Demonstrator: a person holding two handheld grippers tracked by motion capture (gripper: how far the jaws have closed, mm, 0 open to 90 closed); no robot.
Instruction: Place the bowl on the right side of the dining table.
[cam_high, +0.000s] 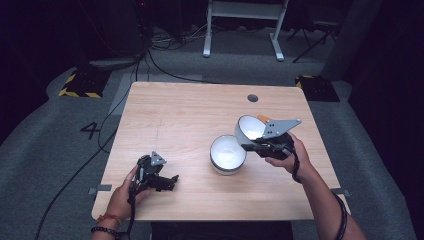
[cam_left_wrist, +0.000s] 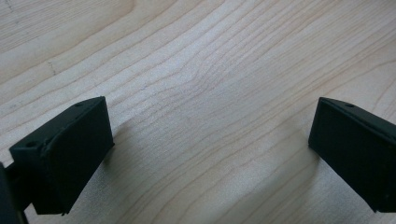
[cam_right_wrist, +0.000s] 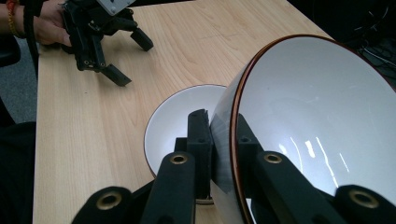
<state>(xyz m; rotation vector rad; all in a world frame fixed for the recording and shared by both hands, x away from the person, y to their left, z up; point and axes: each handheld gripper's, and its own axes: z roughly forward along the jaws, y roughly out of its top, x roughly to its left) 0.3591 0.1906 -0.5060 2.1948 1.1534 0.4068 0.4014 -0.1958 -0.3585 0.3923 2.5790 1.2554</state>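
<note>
My right gripper (cam_high: 248, 146) is shut on the rim of a white bowl (cam_high: 249, 127) with a brown edge, held tilted on its side above the table. In the right gripper view one jaw sits inside the held bowl (cam_right_wrist: 317, 116) and the other outside, the right gripper (cam_right_wrist: 219, 128) pinching its wall. A second white bowl (cam_high: 227, 154) stands upright on the table just left of and below it, also seen as the lower bowl (cam_right_wrist: 175, 116). My left gripper (cam_high: 172, 182) rests open near the front left of the table, with bare wood between its jaws (cam_left_wrist: 210, 149). The left gripper (cam_right_wrist: 130, 57) is well apart from both bowls.
The wooden table (cam_high: 190, 107) has a round cable hole (cam_high: 252, 98) at the back right. A small orange object (cam_high: 263, 118) peeks out behind the held bowl. Cables (cam_high: 105, 125) and a white desk frame (cam_high: 245, 25) are on the grey floor beyond.
</note>
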